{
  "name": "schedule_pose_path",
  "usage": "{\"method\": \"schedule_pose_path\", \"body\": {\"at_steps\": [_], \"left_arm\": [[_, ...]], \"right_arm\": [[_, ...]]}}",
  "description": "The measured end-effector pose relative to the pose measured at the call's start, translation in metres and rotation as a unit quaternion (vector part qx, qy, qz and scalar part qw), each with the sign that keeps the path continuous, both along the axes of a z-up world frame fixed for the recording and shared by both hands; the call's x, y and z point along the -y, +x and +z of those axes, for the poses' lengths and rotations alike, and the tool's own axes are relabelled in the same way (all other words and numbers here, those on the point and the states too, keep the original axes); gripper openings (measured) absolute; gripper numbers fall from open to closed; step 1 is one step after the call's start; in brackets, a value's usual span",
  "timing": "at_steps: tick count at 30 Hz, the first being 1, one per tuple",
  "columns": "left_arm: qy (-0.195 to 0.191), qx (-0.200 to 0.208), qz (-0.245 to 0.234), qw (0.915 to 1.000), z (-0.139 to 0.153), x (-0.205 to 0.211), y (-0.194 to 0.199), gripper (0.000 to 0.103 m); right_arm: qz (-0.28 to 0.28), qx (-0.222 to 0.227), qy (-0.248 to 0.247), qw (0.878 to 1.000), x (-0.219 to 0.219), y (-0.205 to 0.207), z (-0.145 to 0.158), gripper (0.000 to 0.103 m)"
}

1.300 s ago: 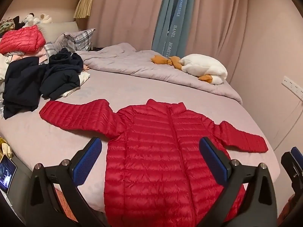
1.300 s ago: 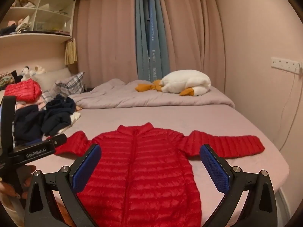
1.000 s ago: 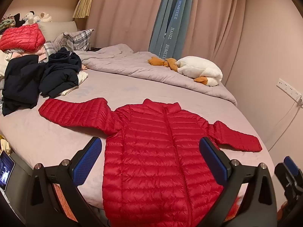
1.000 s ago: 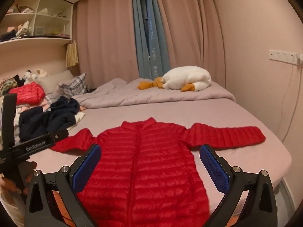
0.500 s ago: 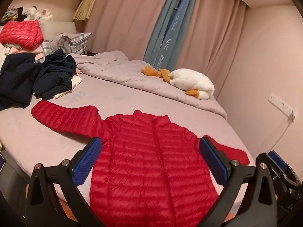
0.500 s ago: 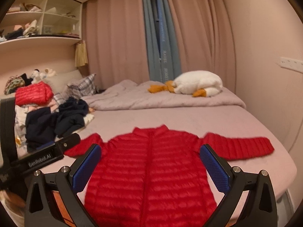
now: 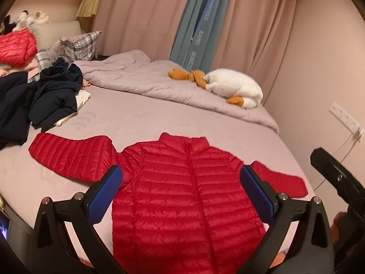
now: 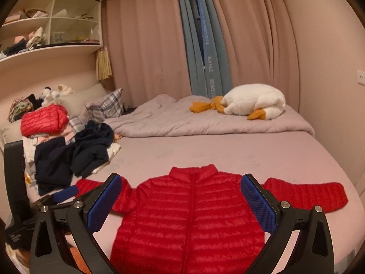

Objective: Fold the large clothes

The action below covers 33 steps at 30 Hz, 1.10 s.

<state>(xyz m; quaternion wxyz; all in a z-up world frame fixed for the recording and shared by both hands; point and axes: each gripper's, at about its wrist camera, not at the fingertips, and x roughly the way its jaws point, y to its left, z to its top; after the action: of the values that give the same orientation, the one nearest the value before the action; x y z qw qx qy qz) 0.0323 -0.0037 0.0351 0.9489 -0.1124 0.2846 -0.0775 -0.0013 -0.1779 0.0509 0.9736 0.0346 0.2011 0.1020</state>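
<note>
The red puffer jacket (image 7: 189, 196) lies flat and face up on the bed (image 7: 136, 118), sleeves spread to 9 and 3 o'clock, collar toward 12. The left gripper (image 7: 182, 196) hangs above its lower body, jaws wide apart and empty, the torso showing between the blue ridged pads (image 7: 103, 196). The right gripper (image 8: 182, 201) frames the chest likewise, jaws spread, gripping nothing. The jacket is glossy, quilted in horizontal ribs, with a centre zip. At 10 o'clock sits a heap of dark clothes (image 8: 75, 153); at 1 o'clock a white plush goose (image 8: 253, 102) rests on the crumpled duvet (image 8: 205, 121). Wall shelves (image 8: 52, 32) hold small folded items.
</note>
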Motion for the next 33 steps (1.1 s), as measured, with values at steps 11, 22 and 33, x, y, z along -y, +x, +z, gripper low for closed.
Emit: {"method": "schedule_pose_path", "body": {"at_steps": [11, 22, 33], "left_arm": [[0.055, -0.035, -0.028, 0.9975, -0.018, 0.011, 0.044, 0.103], [0.023, -0.081, -0.039, 0.9957, -0.035, 0.007, 0.074, 0.103], [0.005, -0.104, -0.035, 0.9939, -0.042, 0.004, 0.079, 0.102]], "right_arm": [[-0.003, -0.075, -0.004, 0.997, 0.003, 0.050, -0.021, 0.103], [-0.019, -0.110, -0.008, 0.994, 0.008, 0.076, -0.028, 0.103], [-0.033, -0.118, -0.005, 0.992, 0.014, 0.080, -0.035, 0.103]]}}
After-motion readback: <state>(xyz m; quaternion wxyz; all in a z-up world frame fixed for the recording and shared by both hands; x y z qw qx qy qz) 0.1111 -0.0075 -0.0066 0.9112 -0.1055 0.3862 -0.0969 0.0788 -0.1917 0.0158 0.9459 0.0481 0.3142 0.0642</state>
